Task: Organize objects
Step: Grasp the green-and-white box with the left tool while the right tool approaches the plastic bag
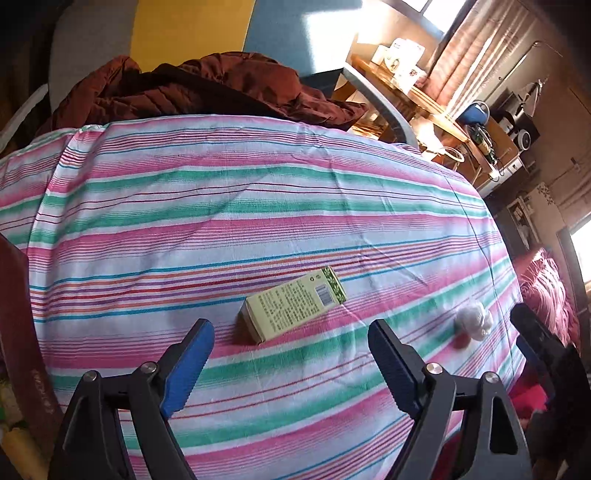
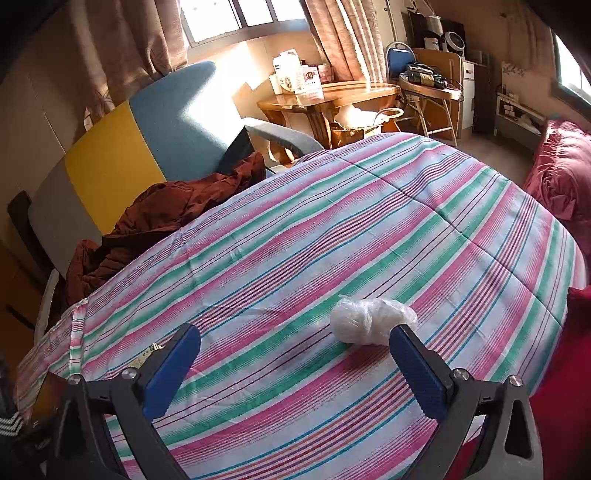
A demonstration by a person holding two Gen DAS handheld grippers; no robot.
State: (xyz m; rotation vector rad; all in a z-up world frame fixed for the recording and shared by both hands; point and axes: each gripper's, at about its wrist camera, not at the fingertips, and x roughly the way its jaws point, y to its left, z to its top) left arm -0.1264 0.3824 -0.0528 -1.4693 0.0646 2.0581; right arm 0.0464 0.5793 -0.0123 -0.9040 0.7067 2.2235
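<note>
Carton (image 1: 293,304): light, stiff card; on striped bed (image 1: 221,206), twelve o'clock of left hand-held gripper (image 1: 291,341); take across long sides.
Wad (image 2: 371,320): soft plastic, crushable; touching right hand-held gripper (image 2: 295,349), one o'clock.
Grippers: both spread, empty.

Premises: a lived-in room of a home, serving as bedroom and sitting room. A bed or padded surface is covered by a striped quilt (image 2: 332,229) in pink, green and white. A brown padded jacket (image 2: 173,210) lies crumpled at its far edge. Behind it stands a blue and yellow upholstered chair (image 2: 147,136). A wooden table (image 2: 332,96) by the window (image 2: 240,18) carries bottles and boxes. Curtains (image 2: 343,37) hang at the window. A folding chair (image 2: 397,61), a small fan (image 2: 452,40) and a pink bedspread (image 2: 561,177) occupy the far side.
</note>
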